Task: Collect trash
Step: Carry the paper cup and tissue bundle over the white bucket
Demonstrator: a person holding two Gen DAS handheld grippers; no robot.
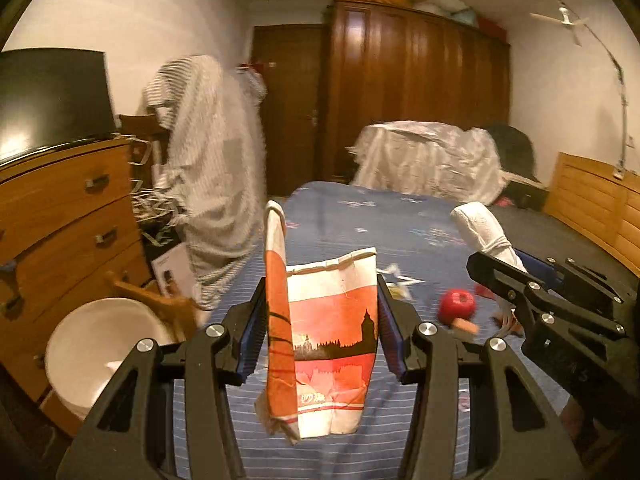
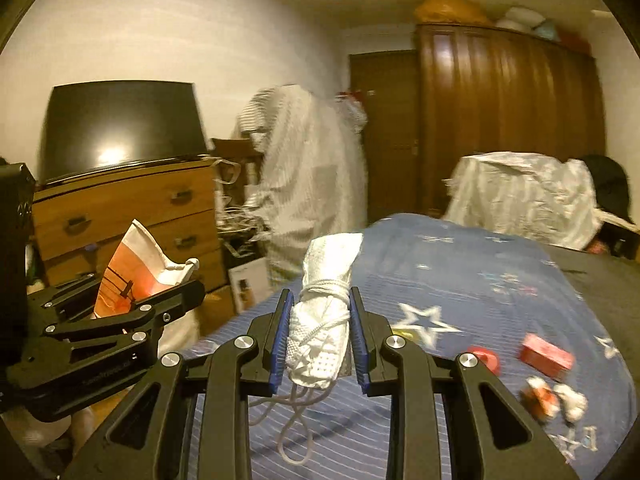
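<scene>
My left gripper (image 1: 320, 332) is shut on a red and white paper bag (image 1: 332, 344) and holds it above the blue bed cover (image 1: 360, 216). The bag also shows in the right wrist view (image 2: 136, 272). My right gripper (image 2: 320, 340) is shut on a rolled white mask bound with its strings (image 2: 324, 304); it shows at the right of the left wrist view (image 1: 484, 232). A white bin (image 1: 100, 352) stands on the floor, lower left of the left gripper. On the bed lie a red round piece (image 2: 484, 358), a red box (image 2: 546, 356) and crumpled scraps (image 2: 556, 398).
A wooden dresser (image 1: 60, 216) with a black screen (image 1: 52, 96) stands left of the bed. A striped cloth hangs over a chair (image 1: 212, 160). A dark wardrobe (image 1: 416, 92) and a covered pile (image 1: 428, 160) are beyond the bed.
</scene>
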